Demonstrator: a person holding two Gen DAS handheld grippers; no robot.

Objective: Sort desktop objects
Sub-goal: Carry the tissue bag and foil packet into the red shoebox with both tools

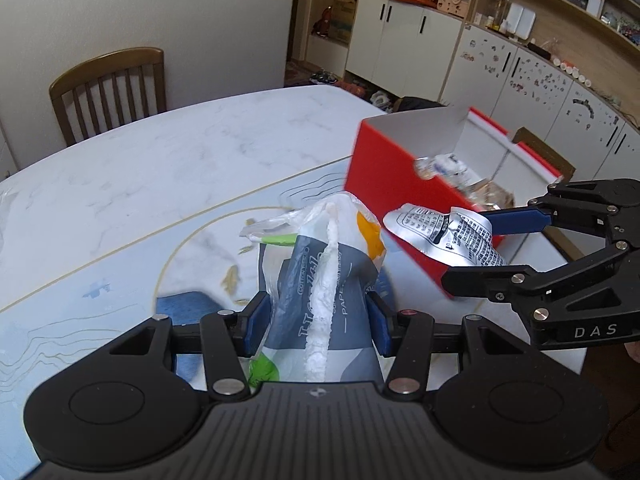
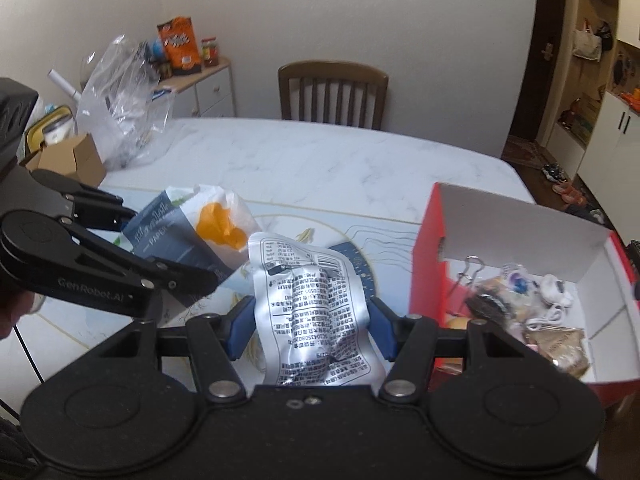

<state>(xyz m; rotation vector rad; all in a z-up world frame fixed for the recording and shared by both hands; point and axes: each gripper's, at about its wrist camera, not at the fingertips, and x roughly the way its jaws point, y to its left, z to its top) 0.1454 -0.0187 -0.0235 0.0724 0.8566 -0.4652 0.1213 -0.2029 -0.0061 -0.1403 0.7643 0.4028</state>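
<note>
Your left gripper (image 1: 316, 322) has the grey-and-white plastic tissue pack (image 1: 320, 280) between its 2 pads, above the pale marble-patterned table (image 1: 200, 152). To its right, your right gripper (image 2: 310, 330) carries the crinkled silver foil packet (image 2: 316, 308), also between both pads and off the table. The 2 packs sit side by side, near each other but apart. Right of the foil packet, the red cardboard box with a white inside (image 2: 520, 220) stands on the table with small items in it. Behind the table is a brown wooden slat-back chair (image 2: 332, 94). At the table's far left lies a clear plastic bag (image 2: 120, 108).
</note>
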